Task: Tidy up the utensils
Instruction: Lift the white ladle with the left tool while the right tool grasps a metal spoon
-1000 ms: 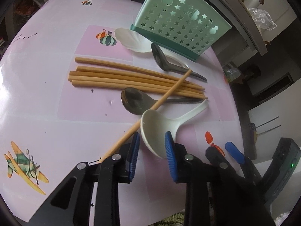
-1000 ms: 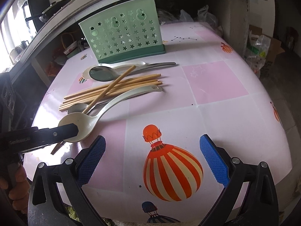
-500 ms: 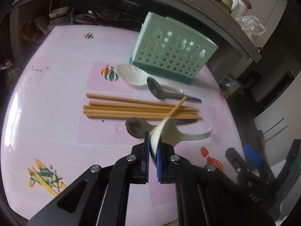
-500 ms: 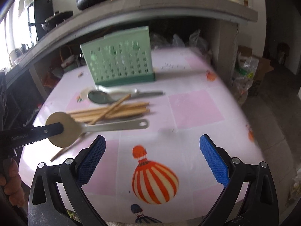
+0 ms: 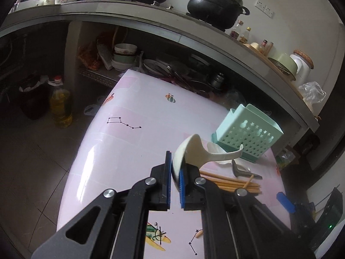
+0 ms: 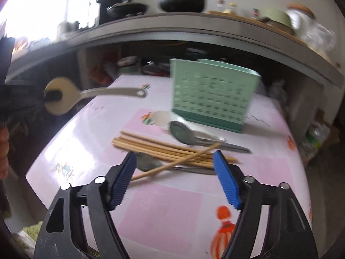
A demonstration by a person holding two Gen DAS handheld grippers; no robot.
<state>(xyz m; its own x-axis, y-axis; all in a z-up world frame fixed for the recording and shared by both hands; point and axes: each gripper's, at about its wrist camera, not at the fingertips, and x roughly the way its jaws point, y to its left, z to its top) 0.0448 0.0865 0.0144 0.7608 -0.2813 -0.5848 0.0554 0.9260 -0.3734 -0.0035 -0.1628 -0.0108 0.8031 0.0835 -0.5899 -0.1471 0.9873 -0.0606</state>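
My left gripper [image 5: 175, 172] is shut on the bowl of a white ladle [image 5: 194, 151] and holds it in the air above the pink table, handle pointing at the mint-green utensil caddy [image 5: 248, 133]. In the right wrist view the ladle [image 6: 64, 95] hangs at the far left. My right gripper [image 6: 174, 172] hovers over the wooden chopsticks [image 6: 163, 149] and a steel spoon [image 6: 146, 161]. Its jaws are closing, and the pads press on nothing. A dark spoon [image 6: 183, 131] and a white spoon [image 6: 160, 118] lie in front of the caddy [image 6: 211, 95].
A grey counter with a black pot [image 5: 213, 6] and bottles runs behind the table [image 5: 129, 133]. Bowls and dishes fill the shelf under it. An oil bottle [image 5: 60, 105] stands on the floor to the left. A person's hand [image 6: 4, 151] shows at the left edge.
The left gripper closed on the ladle's bowl and lifted it off the table. The right gripper swung over the chopsticks and its jaws narrowed.
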